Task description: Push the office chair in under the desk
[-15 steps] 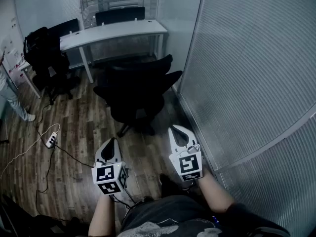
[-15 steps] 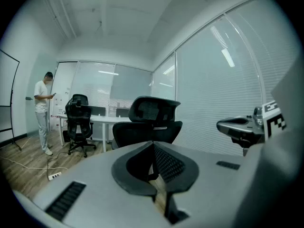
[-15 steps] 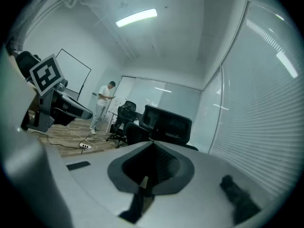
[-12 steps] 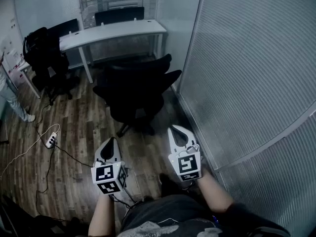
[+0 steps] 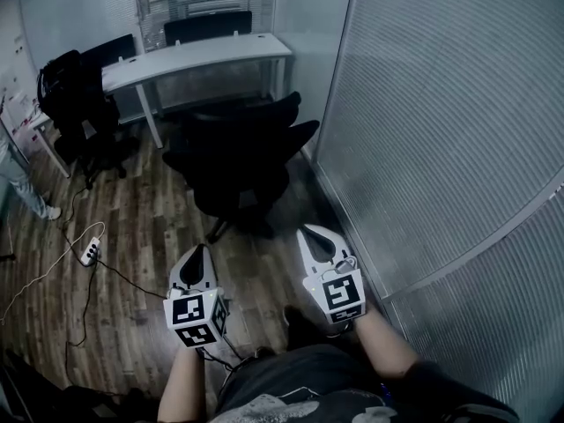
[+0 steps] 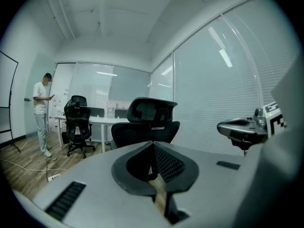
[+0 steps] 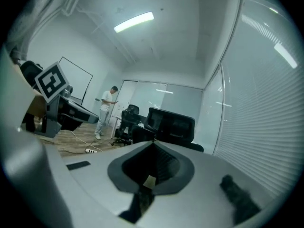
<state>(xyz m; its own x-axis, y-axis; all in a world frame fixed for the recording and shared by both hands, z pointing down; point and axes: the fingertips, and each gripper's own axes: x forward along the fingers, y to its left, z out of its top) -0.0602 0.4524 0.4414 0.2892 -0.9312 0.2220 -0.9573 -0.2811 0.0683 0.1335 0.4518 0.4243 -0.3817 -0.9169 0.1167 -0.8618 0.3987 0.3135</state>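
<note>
Here, the black chair (image 5: 242,161) stands on the wood floor (image 5: 150,227), pulled out from the white desk (image 5: 198,55) and not tucked under it. It sits in front of the desk's right end, close beside the frosted glass wall (image 5: 441,122) that runs along my right. Neither of my tools touches it; bare floor lies between the chair's base and their tips. I hold my left gripper (image 5: 199,248) and right gripper (image 5: 310,229) side by side, low in front of me, both pointing roughly level toward the chair. Each has its jaws pressed together with nothing between them. A second black chair (image 5: 75,104) with dark things piled on it stands at the desk's left end, and a third (image 5: 207,26) shows behind the desk, against the window blinds. On the floor to my left lies a white power strip (image 5: 90,252) with thin cables trailing from it. A person (image 5: 18,179) in light clothes stands at the far left edge of the room.
</note>
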